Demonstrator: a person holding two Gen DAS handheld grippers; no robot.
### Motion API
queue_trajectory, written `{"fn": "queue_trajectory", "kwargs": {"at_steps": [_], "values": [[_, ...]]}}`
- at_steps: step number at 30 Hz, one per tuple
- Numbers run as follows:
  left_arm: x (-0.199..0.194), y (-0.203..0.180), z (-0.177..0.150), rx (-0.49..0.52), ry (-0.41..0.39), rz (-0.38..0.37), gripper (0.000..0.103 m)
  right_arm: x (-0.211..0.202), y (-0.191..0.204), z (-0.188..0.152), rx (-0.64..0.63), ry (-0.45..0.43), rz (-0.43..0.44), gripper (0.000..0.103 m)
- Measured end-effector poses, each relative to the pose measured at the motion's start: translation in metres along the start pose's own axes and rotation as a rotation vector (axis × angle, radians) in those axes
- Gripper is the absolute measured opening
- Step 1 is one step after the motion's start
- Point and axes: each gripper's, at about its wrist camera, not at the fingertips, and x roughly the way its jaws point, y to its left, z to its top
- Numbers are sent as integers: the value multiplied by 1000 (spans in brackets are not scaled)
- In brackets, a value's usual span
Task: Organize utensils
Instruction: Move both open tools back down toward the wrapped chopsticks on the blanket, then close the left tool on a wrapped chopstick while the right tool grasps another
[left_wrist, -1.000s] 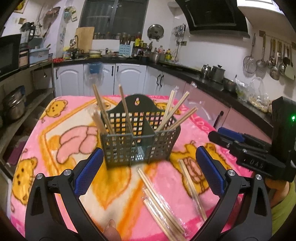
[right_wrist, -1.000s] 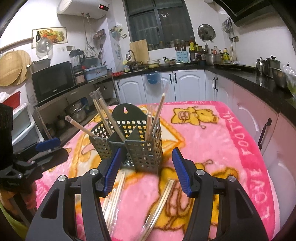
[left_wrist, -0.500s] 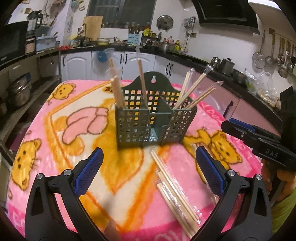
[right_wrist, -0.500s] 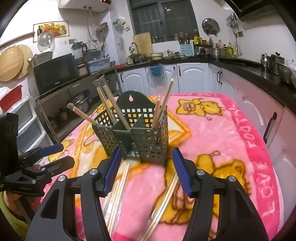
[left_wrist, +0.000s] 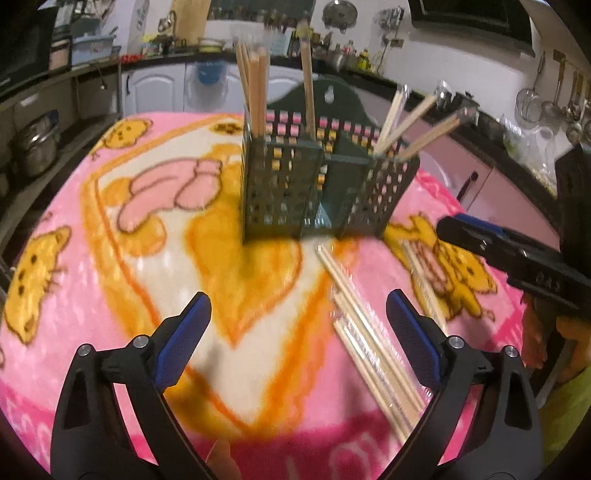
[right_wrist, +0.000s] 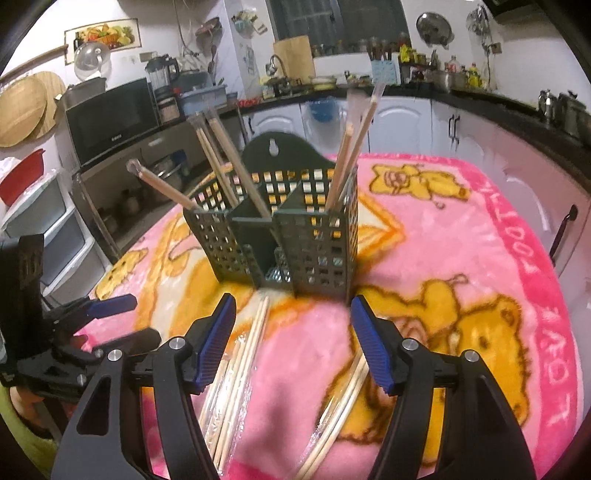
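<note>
Left wrist view: I am seeing the green utensil holder (left_wrist: 325, 184) standing upright on the pink blanket (left_wrist: 110, 258) covering the counter, with wrapped chopsticks (left_wrist: 255, 92) sticking up from its compartments. More wrapped chopstick pairs (left_wrist: 369, 332) are lying loose on the blanket just in front of it. I am holding the left hand-held gripper (left_wrist: 297, 321) above the blanket, its jaws wide apart and closing slightly, nothing between them. The right hand-held gripper (right_wrist: 291, 343) is hovering over the loose pairs (right_wrist: 243, 365), jaws apart and opening, gripping nothing.
</note>
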Motion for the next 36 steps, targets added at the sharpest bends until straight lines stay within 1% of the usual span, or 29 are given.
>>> {"fn": "queue_trajectory", "kwargs": {"at_steps": [4, 8, 13, 15, 22, 27, 28, 31, 34, 36], "values": [[13, -2, -12, 5, 59, -16, 81, 19, 1, -3, -8, 51, 8, 62], [24, -7, -22, 22, 110, -26, 72, 38, 2, -4, -2, 106, 26, 62], [36, -14, -29, 43, 158, -27, 72, 62, 6, -5, -4, 177, 49, 58], [41, -16, -30, 60, 168, -7, 72, 69, 9, -4, -12, 196, 50, 57], [47, -19, -31, 89, 185, 35, 72, 96, 22, -3, -28, 264, 53, 54], [46, -17, -32, 97, 186, 35, 72, 112, 29, -1, -36, 294, 30, 49], [46, -17, -32, 95, 186, 33, 72, 115, 30, -1, -41, 297, 19, 46], [47, -15, -30, 88, 183, 28, 68, 121, 32, 2, -52, 305, -2, 40], [48, -10, -28, 77, 182, 27, 61, 125, 35, 4, -70, 307, -20, 34], [48, -7, -26, 65, 180, 30, 51, 127, 37, 4, -87, 307, -32, 30]]}}
